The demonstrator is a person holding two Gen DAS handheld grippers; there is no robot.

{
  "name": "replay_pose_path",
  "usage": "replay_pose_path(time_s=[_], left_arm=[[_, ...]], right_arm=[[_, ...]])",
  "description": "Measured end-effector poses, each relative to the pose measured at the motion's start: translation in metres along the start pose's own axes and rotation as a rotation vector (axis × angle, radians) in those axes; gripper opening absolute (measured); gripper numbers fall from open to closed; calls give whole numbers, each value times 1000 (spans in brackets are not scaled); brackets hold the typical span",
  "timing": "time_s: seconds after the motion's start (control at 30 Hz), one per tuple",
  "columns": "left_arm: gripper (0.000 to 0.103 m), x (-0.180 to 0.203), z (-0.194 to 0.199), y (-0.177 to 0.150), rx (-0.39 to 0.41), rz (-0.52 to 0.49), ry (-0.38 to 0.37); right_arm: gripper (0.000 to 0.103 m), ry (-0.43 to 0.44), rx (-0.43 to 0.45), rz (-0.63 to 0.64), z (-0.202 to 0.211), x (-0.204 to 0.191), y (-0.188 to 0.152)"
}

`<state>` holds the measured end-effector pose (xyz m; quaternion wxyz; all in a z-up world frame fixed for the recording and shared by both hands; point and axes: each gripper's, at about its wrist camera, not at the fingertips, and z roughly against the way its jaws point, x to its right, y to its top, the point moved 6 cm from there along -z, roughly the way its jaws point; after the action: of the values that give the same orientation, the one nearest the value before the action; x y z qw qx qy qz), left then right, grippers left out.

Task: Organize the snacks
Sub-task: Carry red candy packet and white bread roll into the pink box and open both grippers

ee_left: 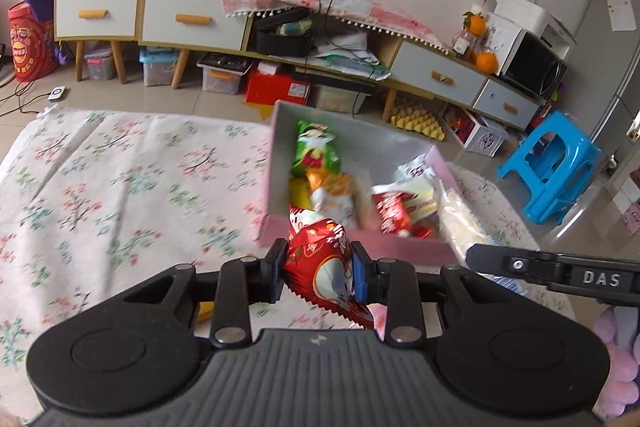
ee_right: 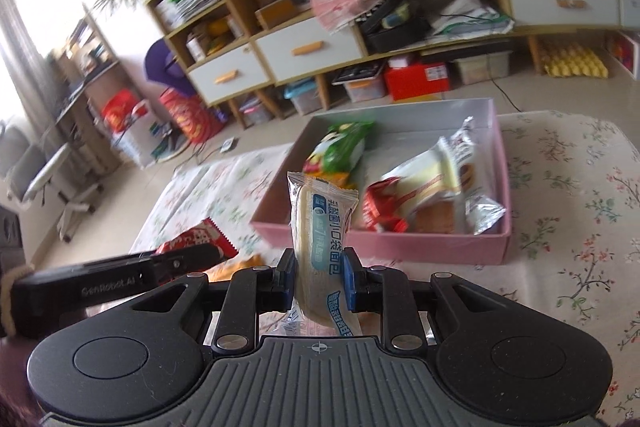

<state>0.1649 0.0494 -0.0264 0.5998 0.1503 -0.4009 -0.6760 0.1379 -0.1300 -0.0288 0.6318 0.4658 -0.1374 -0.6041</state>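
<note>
My left gripper is shut on a red snack packet, held above the floral cloth just short of the pink box. My right gripper is shut on a clear bread packet with blue print, held upright in front of the same pink box. Inside the box lie several snacks: a green packet, a red one and a pale cream one. The right gripper's arm shows at the right of the left wrist view. The left gripper with its red packet shows at the left of the right wrist view.
A floral cloth covers the surface under the box. Behind stand a low cabinet with drawers, storage bins on the floor, a red box and a blue plastic stool.
</note>
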Motion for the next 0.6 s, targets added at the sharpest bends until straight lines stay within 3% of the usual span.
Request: replay_pose_path(time_s=[0.3,0.6], left_arm=[[30,35,-36,23,2,-89,9],[30,43,-70,41,5,-102,-3]], right_arm=[[22,-28,11,-85,-16,35,32],[22,-73,40,-120,-47,65,65]])
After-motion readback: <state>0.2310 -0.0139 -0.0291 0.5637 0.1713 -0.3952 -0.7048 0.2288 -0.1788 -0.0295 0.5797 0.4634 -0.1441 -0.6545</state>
